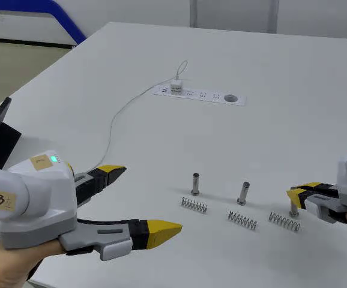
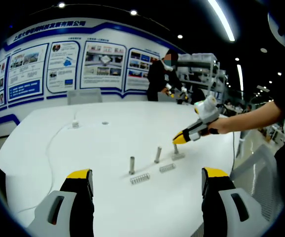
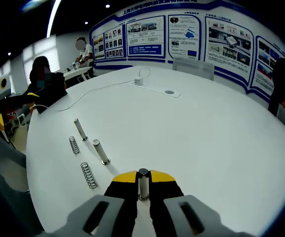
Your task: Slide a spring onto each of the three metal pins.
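Your L gripper sits low at the near left of the white table. Its jaws are wide apart, yellow tips pointing right, w/ nothing between them. The left gripper view shows the same: both tips spread, bare table between.

Your R gripper comes in from the right edge, tips closed on the right pin. That pin stands upright on the table. In the right gripper view it is pinched between the two yellow tips, its round top showing just above them.

The 3 metal pins stand in a row across the table's near part, all upright. In the head view, from left: the left pin, the middle pin, then the right pin in the R gripper.

The 3 springs lie flat on the table, one just in front of each pin on your side: the left spring, the middle spring and the right spring. The right spring lies close beside the base of the held pin; whether they touch can't be told. The L gripper is well apart from pins and springs.

Farther back, approx. mid-table, lies a white power strip w/ a white plug seated in it.
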### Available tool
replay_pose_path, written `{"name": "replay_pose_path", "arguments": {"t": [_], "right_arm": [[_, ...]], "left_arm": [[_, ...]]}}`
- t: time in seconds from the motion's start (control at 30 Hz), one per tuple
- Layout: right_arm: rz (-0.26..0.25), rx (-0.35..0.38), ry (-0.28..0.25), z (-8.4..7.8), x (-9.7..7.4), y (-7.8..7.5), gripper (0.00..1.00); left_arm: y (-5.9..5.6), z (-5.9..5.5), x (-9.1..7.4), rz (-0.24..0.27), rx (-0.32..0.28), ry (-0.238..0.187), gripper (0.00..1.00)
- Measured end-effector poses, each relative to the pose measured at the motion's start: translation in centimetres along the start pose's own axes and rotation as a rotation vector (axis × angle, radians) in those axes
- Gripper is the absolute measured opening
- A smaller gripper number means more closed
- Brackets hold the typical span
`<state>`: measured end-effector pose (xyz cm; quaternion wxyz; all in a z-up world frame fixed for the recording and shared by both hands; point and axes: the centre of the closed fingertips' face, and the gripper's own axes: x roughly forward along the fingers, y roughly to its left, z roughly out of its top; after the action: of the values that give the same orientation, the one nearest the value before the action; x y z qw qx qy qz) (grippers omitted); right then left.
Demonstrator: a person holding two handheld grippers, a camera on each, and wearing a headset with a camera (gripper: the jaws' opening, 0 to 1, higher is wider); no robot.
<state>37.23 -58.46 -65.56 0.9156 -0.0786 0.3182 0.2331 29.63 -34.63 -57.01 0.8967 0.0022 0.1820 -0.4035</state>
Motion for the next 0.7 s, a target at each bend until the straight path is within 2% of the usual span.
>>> {"name": "replay_pose_path", "arguments": {"t": [0.13,0.27,0.5,0.7], "right_arm": [[-0.001,-0.002,-0.010,-0.05,-0.13,0.08,0.08],[0.004,0.019,-0.045,-0.12,-0.38,0.10,0.08],[0.006,0.004,-0.083,-0.46,-0.49,-0.02,0.08],[0.026,0.008,-0.103,-0.65,-0.75,0.38,0.09]], "left_arm": [[-0.05,0.01,-0.02,0.000,-0.001,-0.001,0.93],[-0.14,-0.09,0.05,-0.002,0.001,0.003,0.93],[-0.32,-0.09,0.26,-0.007,-0.001,0.005,0.93],[-0.25,-0.28,0.50,-0.010,-0.003,0.014,0.93]]}}
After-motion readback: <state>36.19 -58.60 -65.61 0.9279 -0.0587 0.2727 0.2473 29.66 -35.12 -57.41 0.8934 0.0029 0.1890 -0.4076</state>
